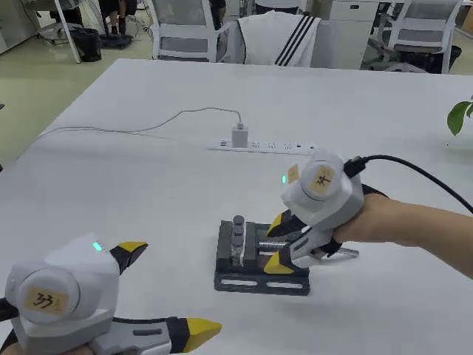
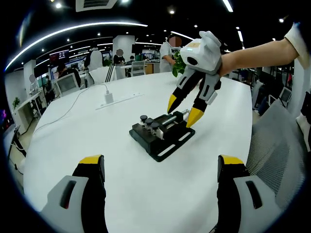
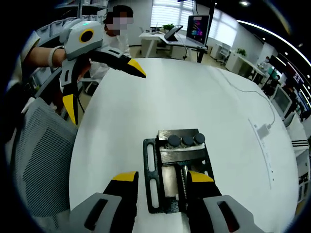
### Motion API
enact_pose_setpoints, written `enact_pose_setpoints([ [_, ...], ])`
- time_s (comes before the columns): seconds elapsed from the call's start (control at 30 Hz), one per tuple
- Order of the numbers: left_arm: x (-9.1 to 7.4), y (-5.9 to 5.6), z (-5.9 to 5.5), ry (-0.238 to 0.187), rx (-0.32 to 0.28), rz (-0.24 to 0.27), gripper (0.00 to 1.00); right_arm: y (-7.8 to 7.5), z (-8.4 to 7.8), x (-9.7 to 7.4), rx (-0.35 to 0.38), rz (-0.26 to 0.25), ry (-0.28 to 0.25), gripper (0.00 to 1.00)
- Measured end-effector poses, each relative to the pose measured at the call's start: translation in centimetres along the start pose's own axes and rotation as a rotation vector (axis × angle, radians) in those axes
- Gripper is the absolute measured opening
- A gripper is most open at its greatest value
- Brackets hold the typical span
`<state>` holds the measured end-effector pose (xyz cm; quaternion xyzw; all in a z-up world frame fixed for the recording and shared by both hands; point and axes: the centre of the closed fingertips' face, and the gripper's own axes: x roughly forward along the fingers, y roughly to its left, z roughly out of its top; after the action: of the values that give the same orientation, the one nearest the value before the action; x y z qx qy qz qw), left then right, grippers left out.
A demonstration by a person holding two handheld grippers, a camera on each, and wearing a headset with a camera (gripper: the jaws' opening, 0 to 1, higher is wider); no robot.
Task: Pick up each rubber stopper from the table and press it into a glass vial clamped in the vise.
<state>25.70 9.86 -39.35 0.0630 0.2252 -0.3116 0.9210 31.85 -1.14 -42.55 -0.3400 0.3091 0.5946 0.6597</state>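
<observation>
Right tool (image 1: 276, 244), open, hid the vise's (image 1: 251, 282) right end; left tool (image 1: 168, 288), wide, was cut off lower left.

The table (image 1: 148, 192) top is smooth, matt white. At 5 o'clock in the head view the vise (image 1: 255, 282) is dark matt metal, faintly rough, its screw (image 3: 185, 177) bright bare steel; the stoppers (image 1: 238, 221) look dull grey rubber. The left gripper (image 1: 168, 288) and right gripper (image 1: 274, 244) have smooth white plastic shells with a soft sheen and matt yellow tips. At 12 o'clock from the vise, the power strip (image 1: 266, 146) is glossy white plastic. At 9 o'clock in the right gripper view, a chair back (image 3: 43, 160) is grey mesh
</observation>
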Motion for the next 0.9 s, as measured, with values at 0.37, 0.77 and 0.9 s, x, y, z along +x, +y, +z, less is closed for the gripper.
enact_pose_setpoints([
  [0.37, -0.4, -0.1, -0.7, 0.007, -0.003, -0.001, 0.96, 0.6, -2.6, -3.1, 0.196, -0.144, -0.166, 0.80],
  [0.77, -0.5, -0.1, -1.0, 0.011, -0.007, 0.008, 0.96, 2.4, -4.9, -4.8, 0.332, -0.210, -0.249, 0.99],
  [0.9, -0.6, -0.2, -1.1, 0.015, -0.007, 0.011, 0.99, 3.4, -5.5, -4.8, 0.379, -0.213, -0.273, 0.99],
])
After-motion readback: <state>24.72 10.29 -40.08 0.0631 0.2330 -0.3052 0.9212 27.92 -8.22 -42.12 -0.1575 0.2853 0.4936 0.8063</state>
